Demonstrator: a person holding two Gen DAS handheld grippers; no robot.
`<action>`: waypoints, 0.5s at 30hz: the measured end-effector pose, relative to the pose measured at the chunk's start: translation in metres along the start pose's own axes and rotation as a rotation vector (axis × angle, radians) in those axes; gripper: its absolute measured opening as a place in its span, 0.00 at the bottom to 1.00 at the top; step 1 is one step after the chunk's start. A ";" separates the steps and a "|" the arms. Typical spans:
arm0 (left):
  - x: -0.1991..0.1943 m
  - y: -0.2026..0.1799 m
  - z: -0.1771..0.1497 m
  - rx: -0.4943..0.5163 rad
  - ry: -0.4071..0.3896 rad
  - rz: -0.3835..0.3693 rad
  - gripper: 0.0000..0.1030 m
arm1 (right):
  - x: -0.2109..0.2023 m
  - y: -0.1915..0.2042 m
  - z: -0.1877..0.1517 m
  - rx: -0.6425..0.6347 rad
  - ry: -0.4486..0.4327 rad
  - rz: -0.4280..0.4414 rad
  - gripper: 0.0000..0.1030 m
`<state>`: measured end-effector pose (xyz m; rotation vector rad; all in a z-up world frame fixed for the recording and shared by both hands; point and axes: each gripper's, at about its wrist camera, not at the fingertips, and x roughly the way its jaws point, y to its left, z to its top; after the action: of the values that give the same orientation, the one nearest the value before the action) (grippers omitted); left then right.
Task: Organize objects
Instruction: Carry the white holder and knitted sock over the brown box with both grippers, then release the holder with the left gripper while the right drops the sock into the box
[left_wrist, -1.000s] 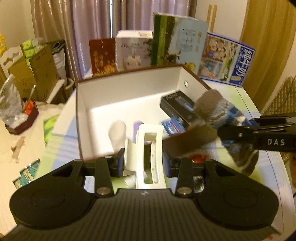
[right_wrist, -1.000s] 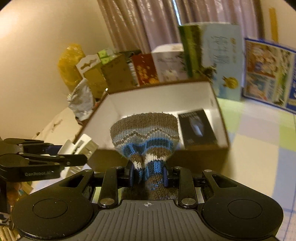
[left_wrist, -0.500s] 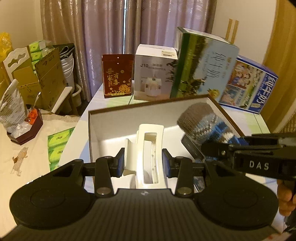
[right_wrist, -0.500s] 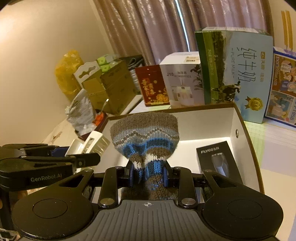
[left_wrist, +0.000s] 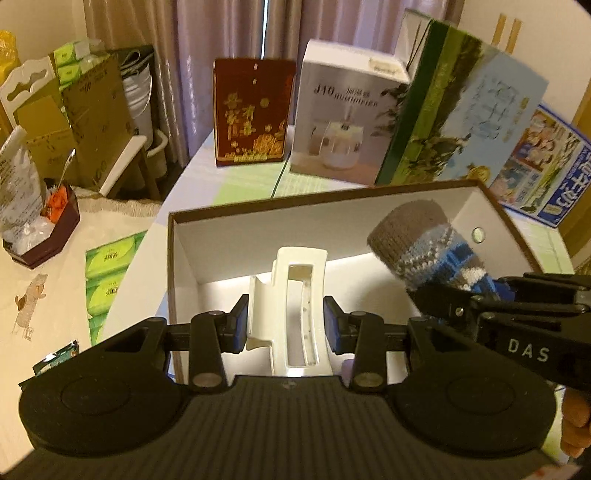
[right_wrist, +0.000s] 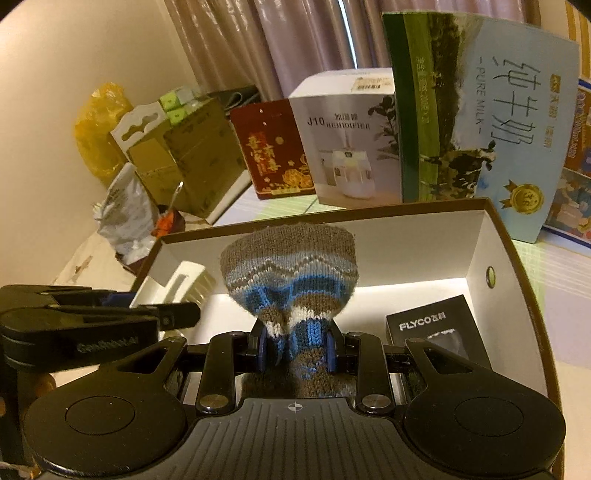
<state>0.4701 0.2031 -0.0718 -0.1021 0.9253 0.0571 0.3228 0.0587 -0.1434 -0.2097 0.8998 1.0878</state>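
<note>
both grippers lifted; sock (right_wrist: 290, 273), clip (left_wrist: 291, 299) over box (left_wrist: 258, 236).

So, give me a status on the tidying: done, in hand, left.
Done: the black FLYCO box already lies in the white storage box. In hand: the left hand-held gripper grips a white hair claw clip, the right hand-held gripper a knitted sock, both over the box. Left: releasing both inside.

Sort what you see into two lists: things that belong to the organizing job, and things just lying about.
Part of the job:
- hair clip, clamped in the left gripper
- sock, clamped in the right gripper
- open box
- Flyco box, already inside

Lying about:
- humidifier box
- red box
- milk carton
- tissue packs
</note>
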 end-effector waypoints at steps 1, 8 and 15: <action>0.006 0.001 0.000 -0.006 0.009 0.004 0.34 | 0.003 -0.001 0.001 0.001 0.005 -0.001 0.26; 0.038 0.000 0.001 -0.029 0.069 0.023 0.34 | 0.025 -0.011 0.001 0.019 0.046 -0.013 0.26; 0.060 -0.005 0.002 -0.017 0.103 0.039 0.34 | 0.039 -0.018 0.000 0.037 0.077 -0.015 0.26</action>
<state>0.5082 0.1981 -0.1187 -0.1036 1.0296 0.0972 0.3444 0.0765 -0.1762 -0.2291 0.9852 1.0546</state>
